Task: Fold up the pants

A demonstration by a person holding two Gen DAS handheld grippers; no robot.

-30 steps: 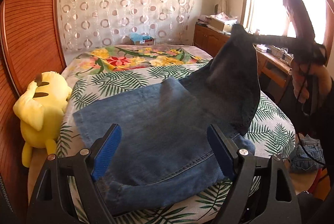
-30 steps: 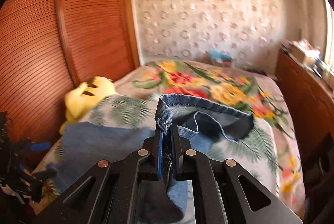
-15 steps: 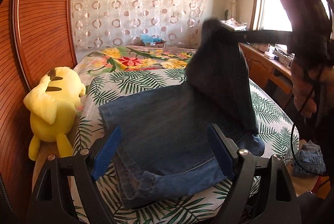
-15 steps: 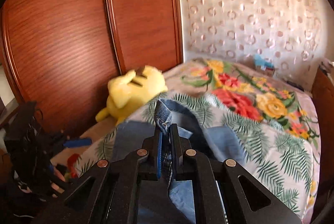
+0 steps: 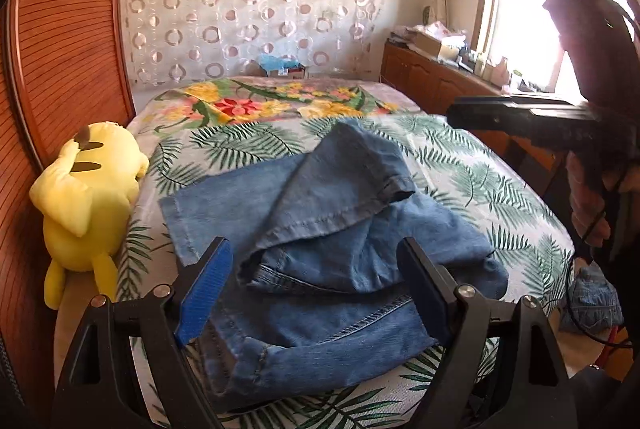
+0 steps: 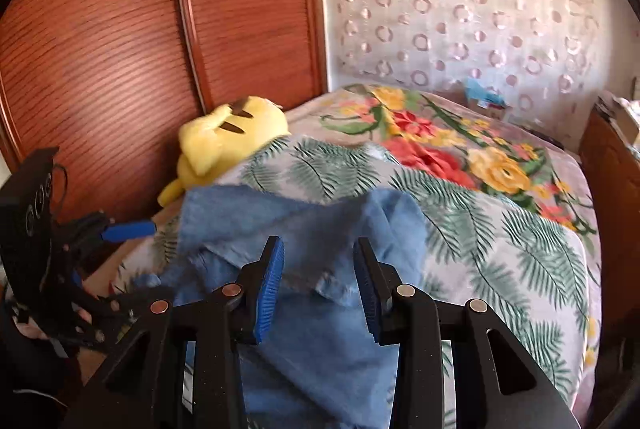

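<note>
The blue denim pants [image 5: 320,249] lie on the bed in a loose heap, one leg thrown back over the rest with its hem [image 5: 394,189] crumpled on top. My left gripper [image 5: 316,289] is open and empty, just above the near edge of the pants. My right gripper [image 6: 318,281] is open and empty, hovering above the pants [image 6: 320,329]. In the left wrist view the right gripper [image 5: 456,117] shows from the side at the right, raised above the bed.
The bed [image 5: 460,165] has a palm-leaf and flower cover. A yellow plush toy [image 5: 86,197] lies at its left edge by the wooden wardrobe [image 6: 120,49]. A wooden cabinet [image 5: 432,81] stands under the window. Another denim item [image 5: 596,303] lies on the floor at right.
My right gripper carried the pant leg over toward the left, then opened and let it go. The leg has dropped onto the rest of the pants. My left gripper stayed open.
</note>
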